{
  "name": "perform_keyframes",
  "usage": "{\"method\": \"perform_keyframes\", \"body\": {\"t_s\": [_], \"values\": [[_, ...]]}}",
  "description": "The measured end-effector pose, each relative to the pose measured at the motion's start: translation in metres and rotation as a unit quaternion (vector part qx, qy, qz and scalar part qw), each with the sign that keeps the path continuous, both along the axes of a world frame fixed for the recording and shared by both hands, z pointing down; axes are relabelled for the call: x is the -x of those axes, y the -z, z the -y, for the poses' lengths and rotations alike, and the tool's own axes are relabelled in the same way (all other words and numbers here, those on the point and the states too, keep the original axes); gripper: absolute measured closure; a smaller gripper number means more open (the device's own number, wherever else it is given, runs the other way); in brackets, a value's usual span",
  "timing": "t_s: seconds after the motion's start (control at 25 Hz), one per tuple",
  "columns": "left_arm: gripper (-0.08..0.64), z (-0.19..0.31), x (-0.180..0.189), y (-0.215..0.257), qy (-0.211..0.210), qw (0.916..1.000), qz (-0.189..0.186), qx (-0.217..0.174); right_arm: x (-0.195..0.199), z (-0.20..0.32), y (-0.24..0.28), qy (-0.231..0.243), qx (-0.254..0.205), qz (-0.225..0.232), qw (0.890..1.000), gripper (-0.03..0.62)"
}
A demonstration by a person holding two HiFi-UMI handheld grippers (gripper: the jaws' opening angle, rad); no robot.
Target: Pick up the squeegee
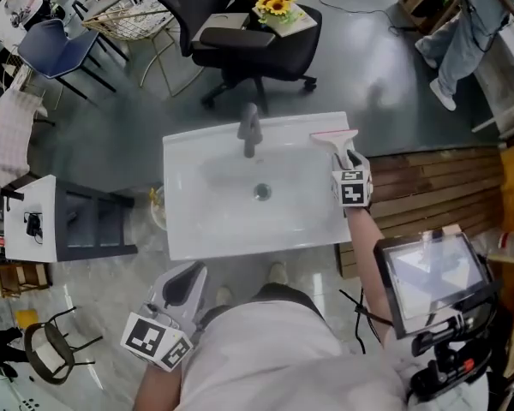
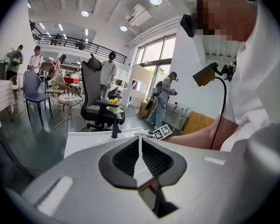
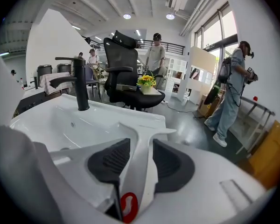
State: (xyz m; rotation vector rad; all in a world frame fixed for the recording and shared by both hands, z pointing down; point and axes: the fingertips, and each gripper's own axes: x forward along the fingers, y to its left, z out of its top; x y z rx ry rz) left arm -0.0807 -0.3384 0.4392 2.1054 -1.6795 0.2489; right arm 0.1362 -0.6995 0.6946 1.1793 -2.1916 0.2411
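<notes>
White ceramic fills the middle of the head view: a washbasin (image 1: 240, 238) with a dark tap (image 1: 250, 131) at its far rim and a drain (image 1: 261, 192) in the bowl. The squeegee (image 1: 333, 137) lies on the basin's far right corner, with its blade along the far edge and its handle pointing back toward us.

Our right tongs (image 1: 349, 158) reach over that corner. In the right gripper view the white handle lies between the two jaws. They stand apart, one on each side of it, and the right-hand pad (image 3: 173, 164) shows a clear gap to the handle. We cannot tell whether the left-hand pad brushes it. A red loop (image 3: 126, 206) at the end of the handle sits deep in the throat of the tongs. The blade end rests on the basin rim.

Our left tongs (image 1: 188, 279) hang close to our body, just in front of the basin's near edge and well apart from the squeegee. In the left gripper view their jaws are drawn together, tips meeting, closed on each other.

Beyond the basin stands a black office chair (image 1: 240, 32) with yellow flowers (image 1: 274, 2) on its seat. Wooden slats (image 1: 437, 187) lie to the right of the basin, and a screen (image 1: 433, 276) sits on a mount at our right side.
</notes>
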Motion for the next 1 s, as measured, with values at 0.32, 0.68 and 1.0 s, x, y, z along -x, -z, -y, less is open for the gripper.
{"method": "perform_keyframes", "body": {"t_s": [0.32,0.68,1.0], "values": [[0.534,-0.006,0.009,0.006,0.012,0.9999,0.005,0.009,-0.006,0.004,-0.003,-0.025,-0.004,0.0,1.0,0.477],[0.534,-0.005,0.015,0.008,0.008,0.9999,0.007,0.006,-0.016,0.007,0.003,-0.046,-0.008,0.003,0.999,0.486],[0.534,-0.031,0.027,0.009,-0.024,0.9996,0.0,-0.011,-0.015,-0.039,0.029,-0.06,-0.018,0.009,0.998,0.486]]}}
